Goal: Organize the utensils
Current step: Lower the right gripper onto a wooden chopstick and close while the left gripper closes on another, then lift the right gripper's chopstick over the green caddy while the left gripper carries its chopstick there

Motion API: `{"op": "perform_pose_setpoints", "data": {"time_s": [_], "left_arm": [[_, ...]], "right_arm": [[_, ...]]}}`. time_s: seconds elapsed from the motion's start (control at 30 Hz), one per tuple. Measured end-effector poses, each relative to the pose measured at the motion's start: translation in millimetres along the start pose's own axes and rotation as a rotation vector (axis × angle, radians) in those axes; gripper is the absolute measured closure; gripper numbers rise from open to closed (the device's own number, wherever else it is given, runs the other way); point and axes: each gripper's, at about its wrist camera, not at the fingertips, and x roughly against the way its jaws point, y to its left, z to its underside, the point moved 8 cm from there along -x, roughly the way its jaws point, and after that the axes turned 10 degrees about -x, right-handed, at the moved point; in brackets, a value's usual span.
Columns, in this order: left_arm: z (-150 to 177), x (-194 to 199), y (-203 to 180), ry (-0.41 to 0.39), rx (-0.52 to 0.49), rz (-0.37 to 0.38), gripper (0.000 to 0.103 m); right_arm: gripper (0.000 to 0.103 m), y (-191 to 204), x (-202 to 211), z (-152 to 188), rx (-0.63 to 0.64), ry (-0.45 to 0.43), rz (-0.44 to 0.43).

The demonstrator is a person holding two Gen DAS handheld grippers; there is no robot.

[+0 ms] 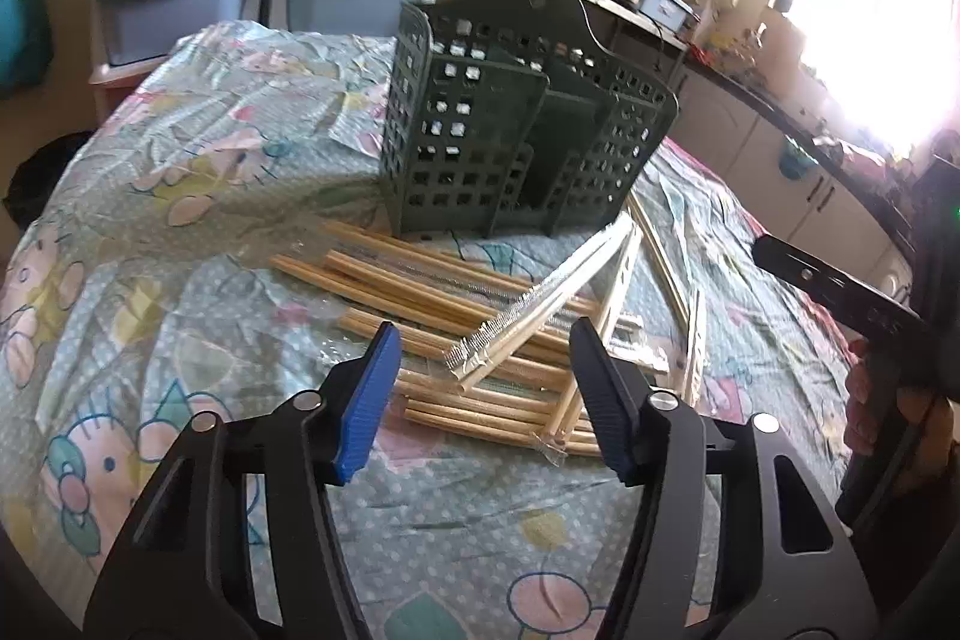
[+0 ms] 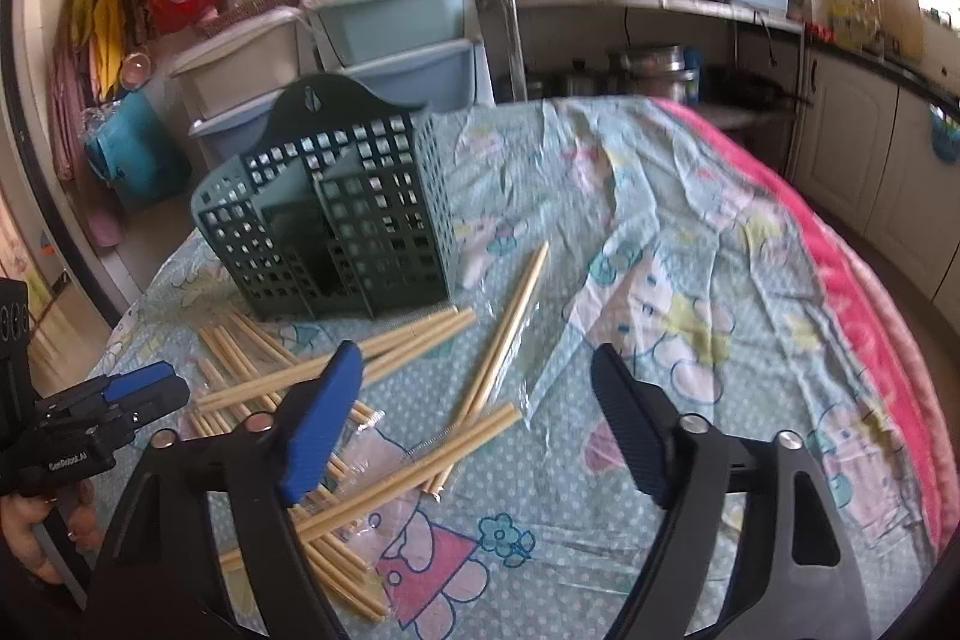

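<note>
1. A dark green perforated plastic utensil caddy (image 1: 528,124) stood upright on the table, toward its far edge, on a pale blue cartoon-print tablecloth under clear plastic film (image 1: 180,232). All its visible compartments looked empty.
2. A loose pile of pale bamboo sticks (image 1: 456,316), some in clear wrappers, lay on the cloth just in front of the caddy. One separate pair of bamboo chopsticks (image 2: 510,334) lay beside the pile, nearer the table's right side.
3. The left gripper (image 1: 483,394) hovered over the near end of the pile with its blue-padded jaws wide apart, holding nothing.
4. The right gripper (image 2: 477,418) was likewise spread and empty, above the right part of the scatter.
5. Judgement: the task stood at its first pick; nothing was sorted yet.
6. Next move probably calls for lowering the left gripper astride a top stick, closing firmly, then lifting and tipping it upright into a compartment. The slippery wrappers may let sticks slide.
</note>
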Motion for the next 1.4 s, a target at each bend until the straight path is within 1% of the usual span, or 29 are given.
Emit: {"op": "perform_pose_setpoints", "data": {"time_s": [0.03,0.23,0.27,0.4,0.47,0.6,0.67,0.77,0.83,0.93,1.13,1.23,1.4], "left_arm": [[1.3,-3.4,0.4,0.010,-0.002,0.013,0.057],[6.8,-15.7,2.8,0.049,0.004,0.038,0.058],[7.7,-17.8,2.9,0.057,0.006,0.044,0.059],[10.4,-21.7,5.1,0.077,0.014,0.045,0.072],[10.8,-22.6,5.8,0.081,0.016,0.045,0.075],[11.3,-23.9,7.5,0.088,0.025,0.043,0.085],[11.2,-23.9,8.4,0.088,0.029,0.046,0.086],[11.2,-23.7,8.1,0.088,0.031,0.048,0.090],[11.1,-23.5,8.3,0.087,0.031,0.047,0.091],[10.3,-21.8,8.5,0.076,0.034,0.045,0.092],[4.5,-12.2,8.7,0.038,0.046,0.050,0.093],[-1.8,-2.6,8.2,0.003,0.055,0.055,0.094],[-21.4,16.8,6.8,-0.060,0.052,0.048,0.096]], "right_arm": [[0.035,-0.8,-2.9,1.0,-0.007,0.012,0.000],[0.039,-10.4,-23.1,12.1,-0.069,0.100,-0.010],[0.040,-11.9,-25.3,13.1,-0.073,0.108,-0.007],[0.045,-19.2,-37.5,19.1,-0.115,0.154,-0.010],[0.047,-22.0,-43.0,20.5,-0.142,0.174,-0.017],[0.053,-24.4,-53.8,22.9,-0.214,0.224,-0.050],[0.056,-26.2,-57.3,22.1,-0.240,0.236,-0.057],[0.064,-29.2,-60.3,20.2,-0.267,0.242,-0.060],[0.075,-31.2,-60.7,20.0,-0.281,0.244,-0.063],[0.086,-33.2,-61.1,18.8,-0.284,0.244,-0.067],[0.095,-34.4,-54.9,16.3,-0.302,0.228,-0.106],[0.096,-31.1,-46.5,11.5,-0.299,0.210,-0.131],[0.096,-17.6,-26.3,-5.7,-0.266,0.154,-0.185]]}}
